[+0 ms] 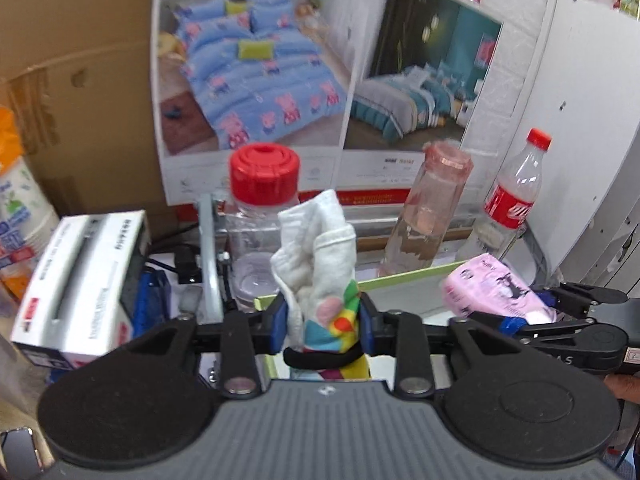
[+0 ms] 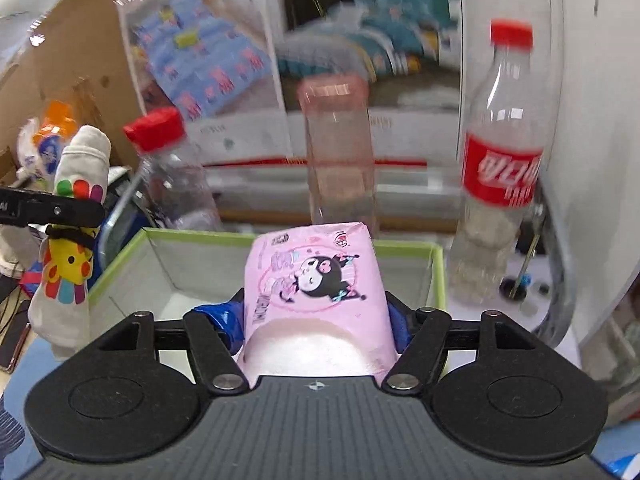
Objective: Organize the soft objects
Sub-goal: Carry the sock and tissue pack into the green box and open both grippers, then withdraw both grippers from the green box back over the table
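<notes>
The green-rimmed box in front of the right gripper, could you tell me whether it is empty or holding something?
Empty as far as visible: the green-rimmed box shows bare walls and floor. The pink tissue pack hides its middle.

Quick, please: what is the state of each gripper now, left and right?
Left gripper: closed on the white sock with colourful print.
Right gripper: closed on the pink tissue pack, over the green-rimmed box.

Open green-rimmed box (image 2: 434,276) clear ahead, three bottles (image 2: 340,148) lined just behind, white carton (image 1: 80,280) at left
</notes>
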Action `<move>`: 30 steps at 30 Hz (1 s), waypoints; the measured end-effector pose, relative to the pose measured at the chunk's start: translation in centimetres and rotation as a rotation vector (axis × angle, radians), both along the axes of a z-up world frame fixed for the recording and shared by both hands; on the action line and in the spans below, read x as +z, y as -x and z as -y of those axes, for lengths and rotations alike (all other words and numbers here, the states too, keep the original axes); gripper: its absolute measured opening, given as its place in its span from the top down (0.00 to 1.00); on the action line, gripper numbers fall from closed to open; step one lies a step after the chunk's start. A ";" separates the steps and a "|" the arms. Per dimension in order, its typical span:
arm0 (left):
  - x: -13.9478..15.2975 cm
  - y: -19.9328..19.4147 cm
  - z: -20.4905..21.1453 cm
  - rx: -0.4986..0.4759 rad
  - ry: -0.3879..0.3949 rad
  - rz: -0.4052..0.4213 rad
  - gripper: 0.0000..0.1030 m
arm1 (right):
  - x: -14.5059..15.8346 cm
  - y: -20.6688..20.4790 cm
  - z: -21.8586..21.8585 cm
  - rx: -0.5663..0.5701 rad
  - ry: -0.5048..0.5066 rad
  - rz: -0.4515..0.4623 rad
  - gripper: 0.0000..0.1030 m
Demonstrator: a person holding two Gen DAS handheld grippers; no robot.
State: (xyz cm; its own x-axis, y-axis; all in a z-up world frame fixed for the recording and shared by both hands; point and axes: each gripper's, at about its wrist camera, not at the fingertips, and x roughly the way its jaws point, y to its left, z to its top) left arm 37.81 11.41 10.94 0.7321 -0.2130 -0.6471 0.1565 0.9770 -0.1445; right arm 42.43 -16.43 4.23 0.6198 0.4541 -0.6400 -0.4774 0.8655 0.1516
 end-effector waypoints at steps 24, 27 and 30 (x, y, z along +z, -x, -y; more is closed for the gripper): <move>-0.3 16.2 2.2 0.084 -0.072 0.129 0.31 | 2.1 15.1 4.3 -0.077 -0.034 0.143 0.43; -0.9 19.2 2.2 0.107 -0.046 0.133 0.30 | 1.5 18.5 5.3 -0.121 -0.058 0.158 0.42; -1.6 22.0 2.3 0.132 -0.012 0.147 0.30 | 0.9 21.9 6.2 -0.180 -0.059 0.186 0.42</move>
State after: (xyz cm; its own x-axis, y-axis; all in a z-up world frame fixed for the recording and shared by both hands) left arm 15.83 9.10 9.37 0.8399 -0.1012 -0.5333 0.0450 0.9921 -0.1174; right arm 20.54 -22.67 5.10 0.7988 0.3587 -0.4830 -0.3410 0.9313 0.1279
